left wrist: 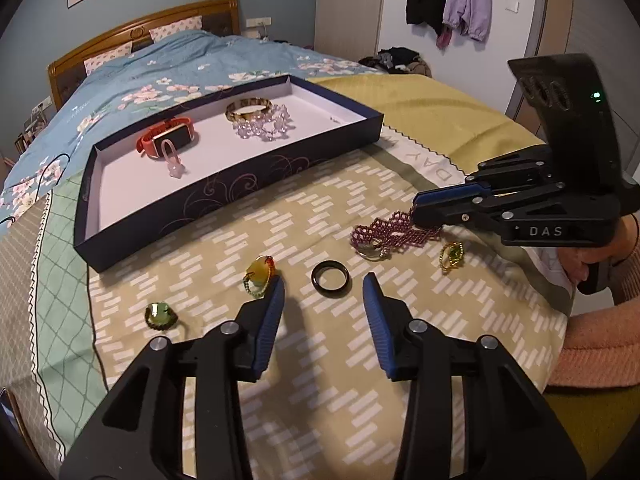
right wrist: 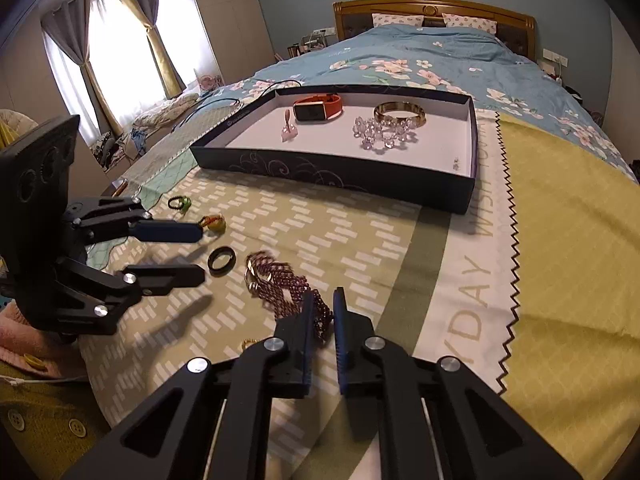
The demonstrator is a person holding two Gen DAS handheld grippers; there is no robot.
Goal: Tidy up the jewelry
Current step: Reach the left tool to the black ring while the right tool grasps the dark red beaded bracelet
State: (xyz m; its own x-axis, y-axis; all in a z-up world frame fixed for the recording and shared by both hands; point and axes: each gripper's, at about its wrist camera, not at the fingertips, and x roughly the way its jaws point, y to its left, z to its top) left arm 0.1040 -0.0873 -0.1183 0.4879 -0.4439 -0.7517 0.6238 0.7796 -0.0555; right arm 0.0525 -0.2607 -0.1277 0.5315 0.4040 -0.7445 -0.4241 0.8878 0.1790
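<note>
A dark blue tray [left wrist: 224, 192] [right wrist: 332, 176] on the bed holds an orange watch [left wrist: 166, 138] [right wrist: 318, 107], a gold bangle [left wrist: 248, 108] [right wrist: 400, 114], a clear crystal bracelet [left wrist: 264, 126] [right wrist: 382, 132] and a pink pendant [left wrist: 172, 158] [right wrist: 289, 128]. My right gripper [right wrist: 323, 300] [left wrist: 416, 210] is shut on one end of a purple beaded bracelet [left wrist: 384, 232] [right wrist: 280, 284] that lies on the blanket. My left gripper [left wrist: 324, 288] [right wrist: 202, 252] is open just short of a black ring [left wrist: 331, 277] [right wrist: 221, 260].
Loose on the blanket lie a yellow-stone ring [left wrist: 260, 274] [right wrist: 214, 222], a green ring [left wrist: 160, 316] [right wrist: 180, 203] and a gold-green ring [left wrist: 452, 256]. A small gold piece [right wrist: 249, 344] peeks out by my right gripper. A yellow cloth [right wrist: 568, 240] lies to the right.
</note>
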